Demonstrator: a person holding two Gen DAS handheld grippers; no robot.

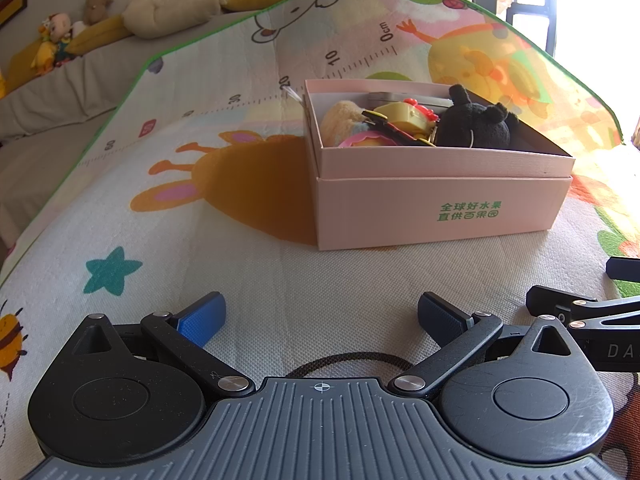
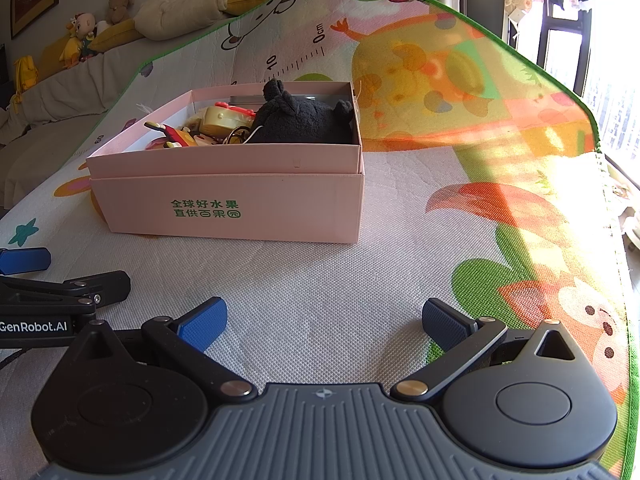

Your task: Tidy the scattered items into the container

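Note:
A pink cardboard box (image 1: 440,208) (image 2: 240,208) with green lettering stands on the printed play mat. Inside it lie a black plush toy (image 1: 476,120) (image 2: 304,118), a yellow and red toy (image 1: 404,116) (image 2: 224,118), a tan plush (image 1: 342,120) and a pink round piece (image 1: 366,141). My left gripper (image 1: 320,316) rests low on the mat well short of the box, open, nothing between its blue pads. My right gripper (image 2: 324,320) sits alongside it, also open and empty, with the box ahead to its left. Each gripper shows at the edge of the other's view.
The play mat (image 2: 400,272) covers a raised surface with a green border. A grey sofa (image 1: 52,96) with stuffed toys and cushions runs along the back left. Bright windows (image 2: 600,40) lie to the right. A dark cord (image 1: 352,360) loops by the left gripper's base.

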